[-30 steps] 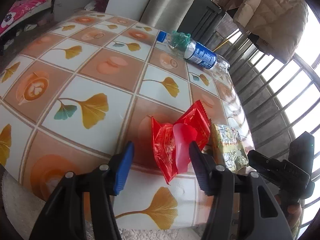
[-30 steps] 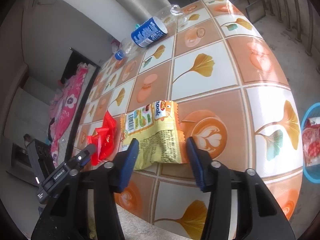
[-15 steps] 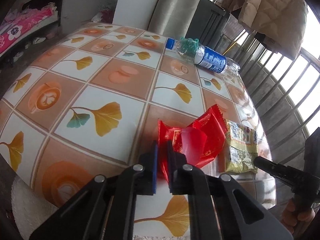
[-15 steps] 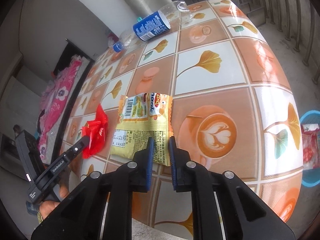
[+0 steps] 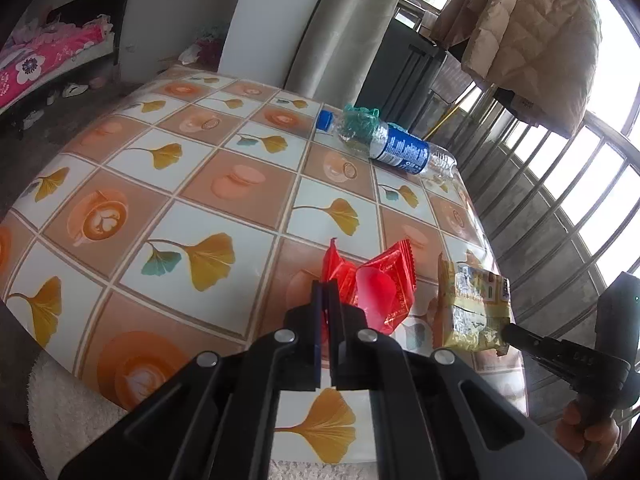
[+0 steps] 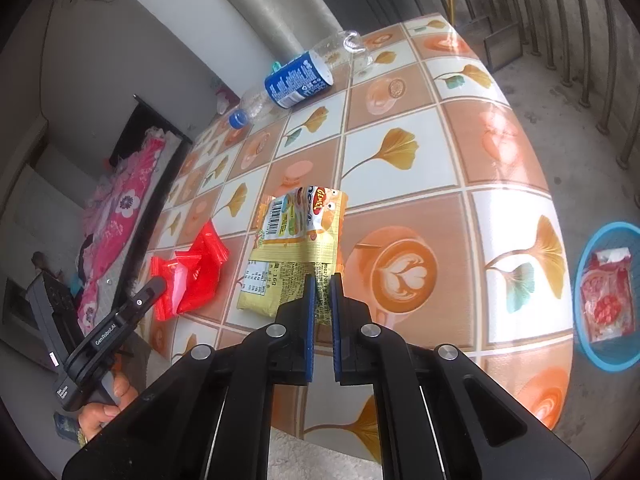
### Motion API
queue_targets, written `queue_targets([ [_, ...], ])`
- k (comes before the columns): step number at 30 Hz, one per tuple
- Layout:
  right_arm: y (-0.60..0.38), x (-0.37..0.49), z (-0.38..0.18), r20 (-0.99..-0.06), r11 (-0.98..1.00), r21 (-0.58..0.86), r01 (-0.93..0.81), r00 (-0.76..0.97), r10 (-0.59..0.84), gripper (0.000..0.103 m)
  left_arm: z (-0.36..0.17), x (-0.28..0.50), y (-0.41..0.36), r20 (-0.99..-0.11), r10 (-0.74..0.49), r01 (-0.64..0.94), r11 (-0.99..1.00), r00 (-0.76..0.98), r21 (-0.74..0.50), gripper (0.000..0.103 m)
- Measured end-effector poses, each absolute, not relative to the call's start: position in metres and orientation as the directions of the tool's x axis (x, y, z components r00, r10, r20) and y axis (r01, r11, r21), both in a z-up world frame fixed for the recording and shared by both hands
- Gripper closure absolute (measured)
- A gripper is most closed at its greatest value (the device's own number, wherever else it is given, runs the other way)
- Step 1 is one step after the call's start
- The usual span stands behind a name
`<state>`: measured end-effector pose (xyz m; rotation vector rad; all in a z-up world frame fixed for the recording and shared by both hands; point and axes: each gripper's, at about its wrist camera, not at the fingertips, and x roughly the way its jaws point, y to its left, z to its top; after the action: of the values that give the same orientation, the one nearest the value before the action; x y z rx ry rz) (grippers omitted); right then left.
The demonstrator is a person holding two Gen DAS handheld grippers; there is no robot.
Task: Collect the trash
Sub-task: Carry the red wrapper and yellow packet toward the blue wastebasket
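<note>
A crumpled red wrapper (image 5: pixel 384 288) lies near the front edge of the tiled table (image 5: pixel 248 216). My left gripper (image 5: pixel 325 292) is shut on its near left corner. Beside it to the right is a yellow snack wrapper (image 5: pixel 472 304), and my right gripper (image 5: pixel 510 330) meets its near edge. In the right wrist view the right gripper (image 6: pixel 323 284) has its jaws closing, its blue pads pinching the near edge of the yellow wrapper (image 6: pixel 304 232). The red wrapper (image 6: pixel 192 272) and the left gripper (image 6: pixel 156 286) show at the left.
An empty plastic bottle (image 5: pixel 392 144) with a blue label lies on its side at the far edge of the table. A blue basket (image 6: pixel 612 226) holding a red and white packet stands on the floor to the right. Railings and a hanging coat stand beyond the table.
Both grippers went from wide open around their wrappers to closed on them. The left took hold of the red wrapper, the right of the yellow one. Neither hand shifted much.
</note>
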<state>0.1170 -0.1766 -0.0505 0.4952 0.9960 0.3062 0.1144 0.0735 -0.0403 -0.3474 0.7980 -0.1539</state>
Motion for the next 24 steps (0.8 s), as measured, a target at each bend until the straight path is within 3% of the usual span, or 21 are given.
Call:
queue_targets([
  [24,-0.215,0.096,-0.021,-0.673,0.838,0.546,-0.012,0.589,0.447,0.098,0.005,0.1,0.05,-0.602,-0.22,0.064,0.961,0.767,-0.27,0.101],
])
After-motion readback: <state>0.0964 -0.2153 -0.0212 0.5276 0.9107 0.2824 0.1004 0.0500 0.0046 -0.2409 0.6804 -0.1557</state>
